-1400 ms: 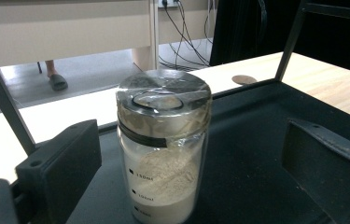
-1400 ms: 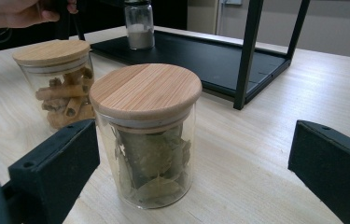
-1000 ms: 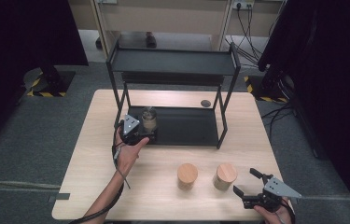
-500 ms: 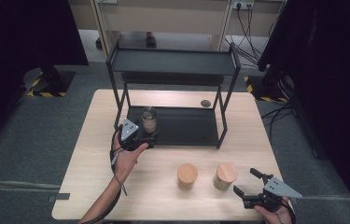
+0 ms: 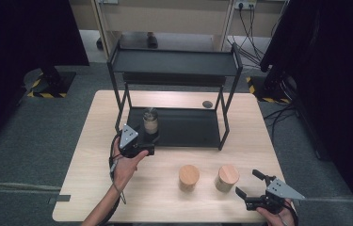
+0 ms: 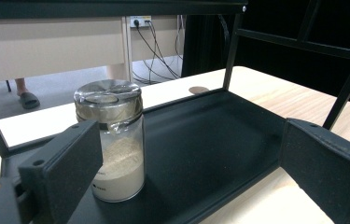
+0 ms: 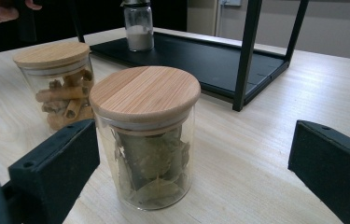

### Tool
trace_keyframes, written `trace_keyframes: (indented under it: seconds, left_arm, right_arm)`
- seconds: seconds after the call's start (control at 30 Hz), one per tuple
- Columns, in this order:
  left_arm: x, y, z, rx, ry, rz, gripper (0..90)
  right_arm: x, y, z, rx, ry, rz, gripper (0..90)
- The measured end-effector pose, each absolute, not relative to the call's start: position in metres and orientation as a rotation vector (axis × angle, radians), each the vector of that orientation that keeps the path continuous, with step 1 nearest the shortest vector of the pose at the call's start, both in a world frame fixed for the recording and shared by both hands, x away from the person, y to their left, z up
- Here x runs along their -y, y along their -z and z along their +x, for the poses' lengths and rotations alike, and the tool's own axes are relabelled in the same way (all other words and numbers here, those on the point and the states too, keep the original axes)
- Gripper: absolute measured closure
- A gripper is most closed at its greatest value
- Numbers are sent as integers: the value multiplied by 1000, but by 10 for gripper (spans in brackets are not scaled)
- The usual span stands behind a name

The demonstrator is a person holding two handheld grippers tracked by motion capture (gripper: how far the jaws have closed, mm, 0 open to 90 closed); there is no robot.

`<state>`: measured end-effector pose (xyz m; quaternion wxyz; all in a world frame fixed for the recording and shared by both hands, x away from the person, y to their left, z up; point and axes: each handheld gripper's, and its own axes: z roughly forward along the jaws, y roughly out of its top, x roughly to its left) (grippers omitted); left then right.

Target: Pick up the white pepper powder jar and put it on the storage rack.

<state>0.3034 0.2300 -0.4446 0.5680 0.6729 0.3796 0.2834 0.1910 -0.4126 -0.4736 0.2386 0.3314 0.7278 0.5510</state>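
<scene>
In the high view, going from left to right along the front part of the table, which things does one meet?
Left gripper → cinnamon jar → bay leaf jar → right gripper.

Both grippers black: left gripper & right gripper each w/ grey three-cornered plate on top. Jaws are flat matte-black blocks, rough-textured, w/ small round screw holes. Thin dark cable trails along left forearm. Forearms bare, no sleeves.
</scene>
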Motion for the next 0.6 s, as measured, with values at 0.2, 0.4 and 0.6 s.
trace_keyframes:
  seconds: [0.2, 0.4, 0.6]
  left_arm:
    - [-230, 446, 299, -885, -664, 1578, 56]
    - [-231, 449, 293, -876, -660, 1576, 56]
    - [-231, 452, 286, -866, -652, 1575, 56]
  right_arm:
    - [412, 473, 191, -1995, -1508, 905, 22]
    - [413, 473, 191, -1993, -1507, 904, 22]
    - [412, 473, 191, -1993, -1507, 903, 22]
